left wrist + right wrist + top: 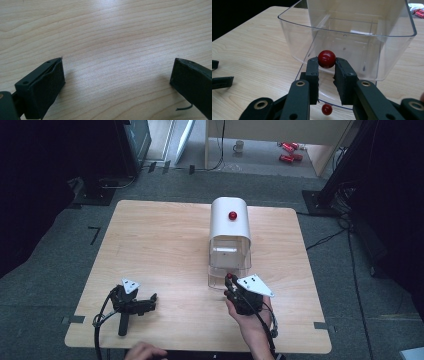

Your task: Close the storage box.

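Red ball (326, 59) is pinched between the tips of the right gripper (326, 65), jaws closed on it near its lower half, so most of the ball sits proud above the pads. Tip grip looks deliberate: keeps the jaw bodies clear of the wall of the clear container (347, 32) right behind it.

In the high view the right gripper (231, 284) holds the ball (229, 276) at the front edge of the clear bin, which sits under the white housing (229, 222). Ball is at or just over the front rim; can't tell whether it's inside the wall line yet. My read: it's about to be dropped into the bin, or was just picked at its front edge.

A second, smaller red ball (326, 109) shows low between the jaws in the right gripper view, near the clear base; could be a reflection, can't tell. A red knob (232, 215) sits on the housing front.

Left gripper (131, 301) lies on the table (165, 245) well apart from the bin, no hand on it; a hand (145, 352) rests at the table's near edge. Its jaws stand wide apart with bare wood (112, 50) between them. Parked, not part of this step.

Risk: shallow tip grip on a round, glossy ball; it could squirt out if squeezed harder.
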Available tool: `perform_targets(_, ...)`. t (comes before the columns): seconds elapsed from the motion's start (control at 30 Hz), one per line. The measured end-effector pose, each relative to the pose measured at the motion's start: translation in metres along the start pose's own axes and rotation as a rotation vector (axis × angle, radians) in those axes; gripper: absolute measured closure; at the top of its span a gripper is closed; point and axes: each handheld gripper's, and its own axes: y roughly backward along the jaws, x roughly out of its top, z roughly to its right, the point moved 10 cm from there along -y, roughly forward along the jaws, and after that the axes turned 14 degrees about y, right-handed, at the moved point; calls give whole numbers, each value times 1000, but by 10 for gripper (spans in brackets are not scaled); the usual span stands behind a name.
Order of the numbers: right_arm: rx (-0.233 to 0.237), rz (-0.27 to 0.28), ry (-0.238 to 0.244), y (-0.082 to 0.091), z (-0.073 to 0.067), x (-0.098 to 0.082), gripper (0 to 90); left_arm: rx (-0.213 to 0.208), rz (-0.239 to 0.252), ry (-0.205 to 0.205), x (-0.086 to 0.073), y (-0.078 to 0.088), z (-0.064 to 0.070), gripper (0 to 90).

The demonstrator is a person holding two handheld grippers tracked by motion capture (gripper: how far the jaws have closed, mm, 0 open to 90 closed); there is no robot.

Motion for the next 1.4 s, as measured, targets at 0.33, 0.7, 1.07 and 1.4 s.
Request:
perform_targets(0.33,-2,-7,-3,-8,2,5,751,0,0,0,0,0,0,0)
perform_targets(0.7,-5,-7,-12,-18,10,11,751,0,1,0,0,0,0,0)
perform_targets(1.07,-9,-10,-14,-29,17,15,750,7,5,14,0,0,1,0)
perform_targets(1.4,-15,-16,-7,-38,23,21,750,7,4,14,0,0,1,0)
